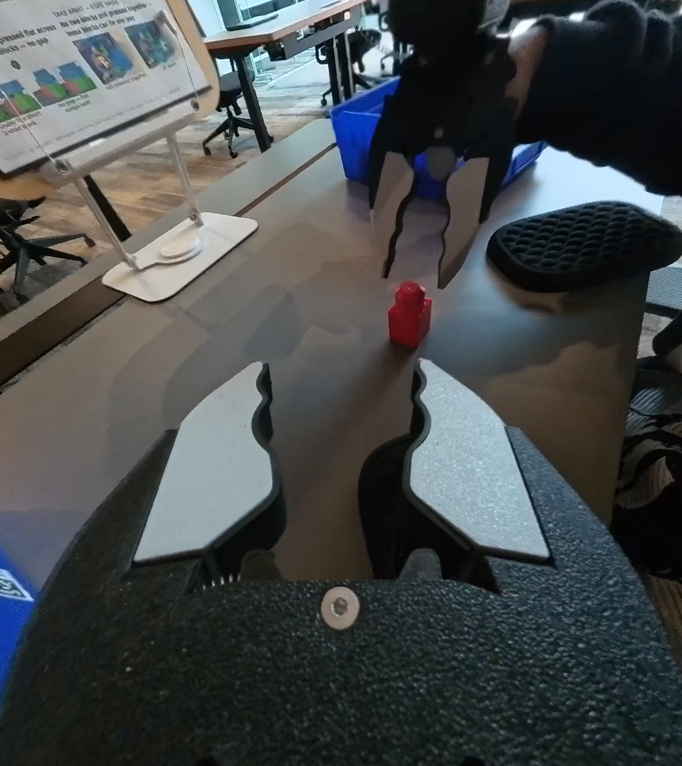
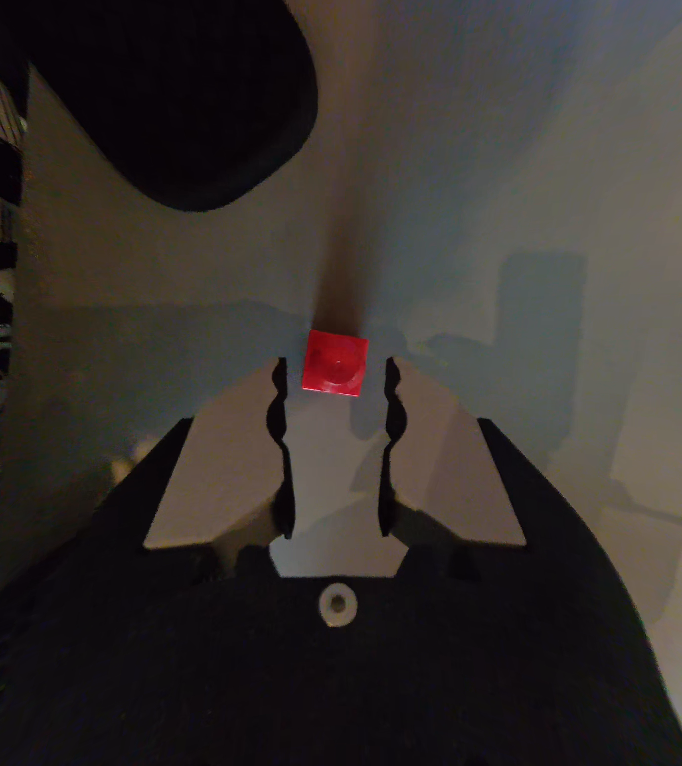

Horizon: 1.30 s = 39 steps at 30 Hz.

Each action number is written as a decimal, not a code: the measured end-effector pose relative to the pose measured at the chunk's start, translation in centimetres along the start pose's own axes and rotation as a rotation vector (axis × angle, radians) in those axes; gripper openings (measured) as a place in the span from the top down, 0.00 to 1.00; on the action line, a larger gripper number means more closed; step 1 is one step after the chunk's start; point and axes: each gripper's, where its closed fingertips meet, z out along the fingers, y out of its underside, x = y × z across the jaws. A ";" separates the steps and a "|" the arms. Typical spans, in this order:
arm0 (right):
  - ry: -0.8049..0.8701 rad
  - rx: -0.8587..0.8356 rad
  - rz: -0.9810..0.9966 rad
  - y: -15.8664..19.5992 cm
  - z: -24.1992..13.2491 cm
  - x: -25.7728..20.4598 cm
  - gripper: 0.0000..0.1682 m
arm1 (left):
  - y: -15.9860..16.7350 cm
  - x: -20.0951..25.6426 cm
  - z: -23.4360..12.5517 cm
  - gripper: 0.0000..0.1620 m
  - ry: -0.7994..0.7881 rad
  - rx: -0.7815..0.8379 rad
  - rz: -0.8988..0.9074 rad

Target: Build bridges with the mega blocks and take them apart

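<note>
One red single-stud mega block [image 1: 409, 316] stands upright on the dark tabletop [image 1: 190, 385], stud up, nothing stacked on it or joined to it. No bridge in sight in either view, so I judge the build is either barely begun or fully taken apart w/ this the last loose piece; can't tell which from these views. The blue bin [image 1: 358, 132] sits farther back on the tabletop; contents not visible.

Right gripper [image 2: 336, 364] hangs straight above the block, fingers pointing down, spread a bit wider than the block and empty. In right wrist view the block [image 2: 335, 363] sits just past the fingertips, roughly centred btwn them, not yet touched. In left wrist view the same gripper [image 1: 413, 275] shows its tips just above the stud, w/ a gloved hand [image 1: 629, 83] holding it.

Left gripper [image 1: 341, 369] is low and near the block on the near side, fingers wide, empty, aimed toward it.

Room: open tabletop all round the block on the left and near sides. A black mesh armrest pad [image 1: 583, 244] lies near, to the right of the block, at the tabletop's edge, so the edge is near on that side. The stand w/ an instruction sheet [image 1: 82, 78] is well apart on the left, its white base [image 1: 181, 257] clear of the work spot. Straight-down approach looks unobstructed.
</note>
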 end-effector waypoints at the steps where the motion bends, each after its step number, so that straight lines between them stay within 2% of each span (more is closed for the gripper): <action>1: 0.012 0.017 0.008 -0.1 -0.4 -0.1 0.72 | -0.2 -0.3 -0.4 0.59 0.009 0.008 -0.020; 4: 0.070 0.056 0.032 0.0 -1.9 -0.2 0.70 | -0.8 -2.2 -2.2 0.58 -0.006 0.023 -0.069; 9: 0.156 0.146 0.089 0.8 -4.4 -0.7 0.69 | 0.2 -8.6 -6.4 0.60 -0.185 -0.095 -0.072; 14: 0.231 0.189 0.139 2.3 -6.2 -0.6 0.69 | 3.9 -17.1 -10.9 0.60 -0.400 -0.346 -0.069; 20: 0.273 0.208 0.173 3.5 -7.3 -0.6 0.69 | 10.7 -25.5 -14.7 0.63 -0.610 -0.746 -0.155; 24: 0.275 0.220 0.175 3.7 -7.2 -0.6 0.69 | 14.3 -28.2 -14.7 0.66 -0.692 -0.947 -0.222; 30: 0.266 0.246 0.167 4.0 -6.9 -0.5 0.69 | 17.2 -31.3 -12.4 0.68 -0.794 -0.997 -0.400; 39: 0.278 0.314 0.150 4.4 -7.6 -0.2 0.70 | 20.6 -34.3 -11.8 0.67 -0.913 -1.160 -0.431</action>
